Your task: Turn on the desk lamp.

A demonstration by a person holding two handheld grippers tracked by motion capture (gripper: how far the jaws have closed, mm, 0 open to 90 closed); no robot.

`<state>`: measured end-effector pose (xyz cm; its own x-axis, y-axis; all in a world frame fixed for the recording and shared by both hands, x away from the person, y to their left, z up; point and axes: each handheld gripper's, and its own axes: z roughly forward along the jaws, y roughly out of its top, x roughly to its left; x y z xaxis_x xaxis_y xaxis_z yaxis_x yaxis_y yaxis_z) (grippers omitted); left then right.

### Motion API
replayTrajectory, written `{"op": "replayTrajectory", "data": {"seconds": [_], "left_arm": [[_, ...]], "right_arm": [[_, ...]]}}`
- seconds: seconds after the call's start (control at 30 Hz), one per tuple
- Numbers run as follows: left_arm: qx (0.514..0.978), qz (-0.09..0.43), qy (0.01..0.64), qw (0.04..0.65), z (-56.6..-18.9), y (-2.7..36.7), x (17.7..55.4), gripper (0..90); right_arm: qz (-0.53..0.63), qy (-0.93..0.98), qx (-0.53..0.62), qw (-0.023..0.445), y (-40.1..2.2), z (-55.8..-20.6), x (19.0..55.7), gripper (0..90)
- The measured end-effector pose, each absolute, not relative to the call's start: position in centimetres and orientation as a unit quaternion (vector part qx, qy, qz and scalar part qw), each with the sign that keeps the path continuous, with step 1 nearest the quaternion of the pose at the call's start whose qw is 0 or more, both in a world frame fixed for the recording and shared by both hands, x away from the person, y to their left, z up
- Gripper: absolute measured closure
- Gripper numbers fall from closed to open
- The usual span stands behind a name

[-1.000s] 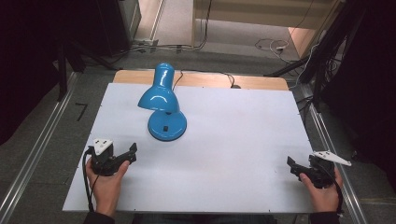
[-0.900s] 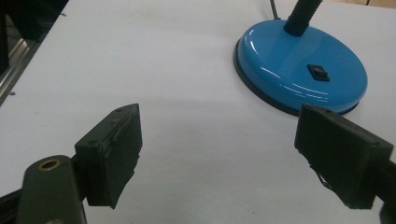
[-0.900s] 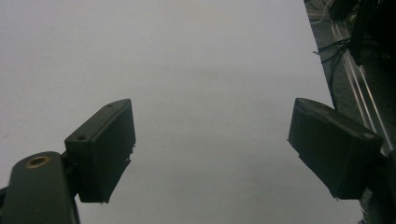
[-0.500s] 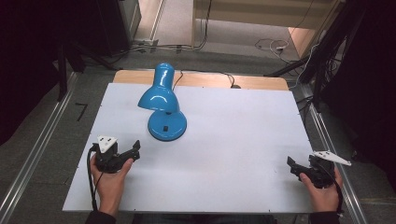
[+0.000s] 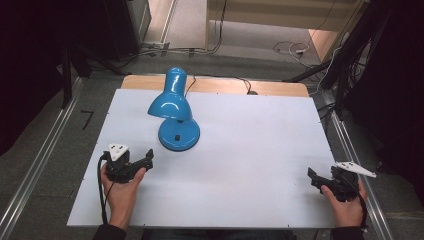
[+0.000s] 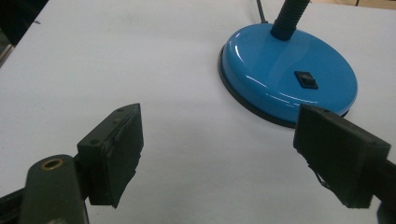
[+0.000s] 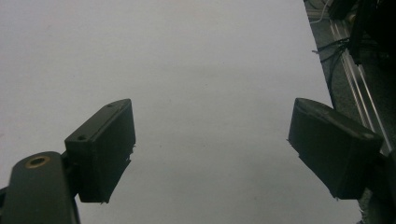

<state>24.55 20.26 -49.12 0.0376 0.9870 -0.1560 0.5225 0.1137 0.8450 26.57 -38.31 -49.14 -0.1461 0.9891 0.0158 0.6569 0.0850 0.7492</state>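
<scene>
A glossy blue metal desk lamp with a round base (image 5: 178, 134) stands upper left of centre on the matte white tabletop (image 5: 250, 150), untouched. The left tool (image 5: 142, 161), jaws wide apart, sits near its base; the right tool (image 5: 314, 177), equally open, rests lower right. No step looks begun.

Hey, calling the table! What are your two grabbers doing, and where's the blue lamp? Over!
Left gripper open, empty, near lamp base. Right gripper open, empty, at the table's far right. Blue lamp upright, untouched. Nothing in the way. Over.
</scene>
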Motion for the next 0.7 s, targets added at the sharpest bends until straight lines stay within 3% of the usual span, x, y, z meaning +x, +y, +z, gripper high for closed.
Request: {"op": "replayTrajectory", "data": {"seconds": [0.7], "left_arm": [[0.6,0.286,0.626,0.407,-49.15,19.58,25.44,17.1]], "right_arm": [[0.316,0.69,0.596,0.262,-38.27,-49.16,26.58,13.5]]}}
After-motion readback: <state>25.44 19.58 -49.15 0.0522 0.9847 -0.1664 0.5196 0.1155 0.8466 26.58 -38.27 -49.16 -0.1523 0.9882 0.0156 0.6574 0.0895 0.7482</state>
